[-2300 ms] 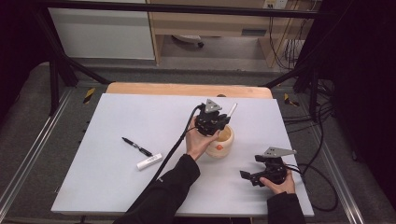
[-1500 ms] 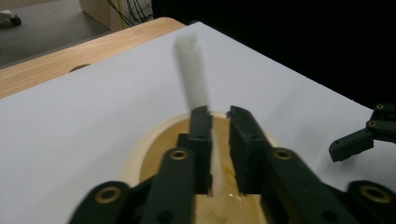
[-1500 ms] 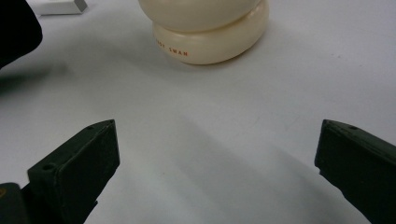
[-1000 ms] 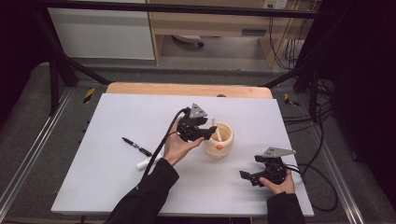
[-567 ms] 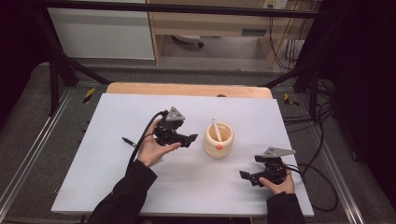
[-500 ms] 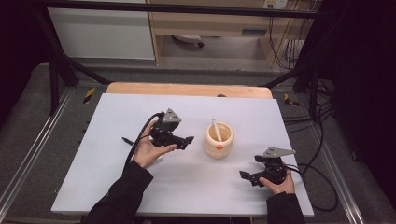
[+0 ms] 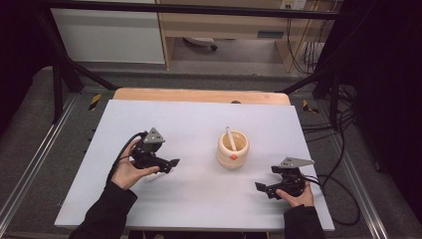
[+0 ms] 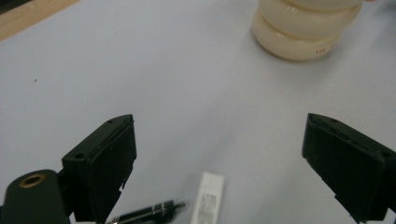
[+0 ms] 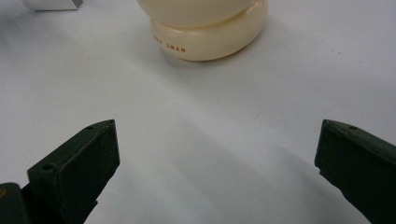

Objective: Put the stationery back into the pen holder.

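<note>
Left gripper view: left claw (image 8: pixel 219 158) apart, just been opening, over white marker (image 8: pixel 208 198) and black pen (image 8: pixel 149 212); cream cup (image 8: pixel 306 28) beyond on bench (image 8: pixel 163 79); right claw (image 9: pixel 215 168) apart.

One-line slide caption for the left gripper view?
Open left gripper above a white marker and black pen, cream cup beyond.

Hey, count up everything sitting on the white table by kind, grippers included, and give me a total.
Grippers: 2, the left gripper and the right gripper, both open
Cream holder: 1
White stick standing in the holder: 1
Black pen: 1
White marker: 1
Total: 6
</note>
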Demonstrator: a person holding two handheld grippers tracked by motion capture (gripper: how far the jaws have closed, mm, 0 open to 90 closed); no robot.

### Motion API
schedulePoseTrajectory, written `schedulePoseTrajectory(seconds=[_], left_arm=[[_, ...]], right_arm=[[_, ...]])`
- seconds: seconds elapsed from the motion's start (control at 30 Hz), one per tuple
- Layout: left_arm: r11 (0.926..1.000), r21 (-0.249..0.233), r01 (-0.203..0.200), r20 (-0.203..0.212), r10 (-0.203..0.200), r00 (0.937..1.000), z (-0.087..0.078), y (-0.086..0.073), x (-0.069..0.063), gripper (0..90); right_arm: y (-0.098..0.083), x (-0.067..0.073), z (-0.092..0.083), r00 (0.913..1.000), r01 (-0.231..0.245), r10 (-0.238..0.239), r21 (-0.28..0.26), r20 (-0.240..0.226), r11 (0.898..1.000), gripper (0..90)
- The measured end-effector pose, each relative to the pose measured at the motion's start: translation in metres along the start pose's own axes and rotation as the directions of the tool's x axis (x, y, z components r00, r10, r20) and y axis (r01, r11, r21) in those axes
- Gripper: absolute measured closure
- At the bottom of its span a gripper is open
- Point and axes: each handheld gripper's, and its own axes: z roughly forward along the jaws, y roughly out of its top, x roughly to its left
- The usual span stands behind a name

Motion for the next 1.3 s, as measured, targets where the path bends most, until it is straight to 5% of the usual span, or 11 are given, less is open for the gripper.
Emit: schedulePoseTrajectory(seconds=[0.3,0.6,1.0,1.3], left_arm=[[0.9997,0.021,0.015,0.009,-0.016,0.9998,-0.012,-0.031,0.014,8.9],[0.9974,0.069,-0.022,0.038,0.019,0.9991,-0.011,-0.050,0.017,9.2],[0.9840,0.152,-0.093,0.079,0.082,0.9936,-0.004,-0.060,0.017,15.3],[0.9780,0.192,-0.082,0.091,0.066,0.9937,-0.005,-0.061,0.024,24.9]], right_arm=[[0.000,0.000,0.001,1.0000,-0.002,0.002,0.006,0.003,1.000,0.5],[0.000,0.000,0.001,1.0000,-0.005,0.005,0.007,0.004,1.000,0.5],[-0.001,0.000,0.001,1.0000,0.000,0.000,0.013,0.006,1.000,0.5],[-0.001,0.000,0.001,1.0000,0.004,-0.004,0.013,0.006,1.000,0.5]])
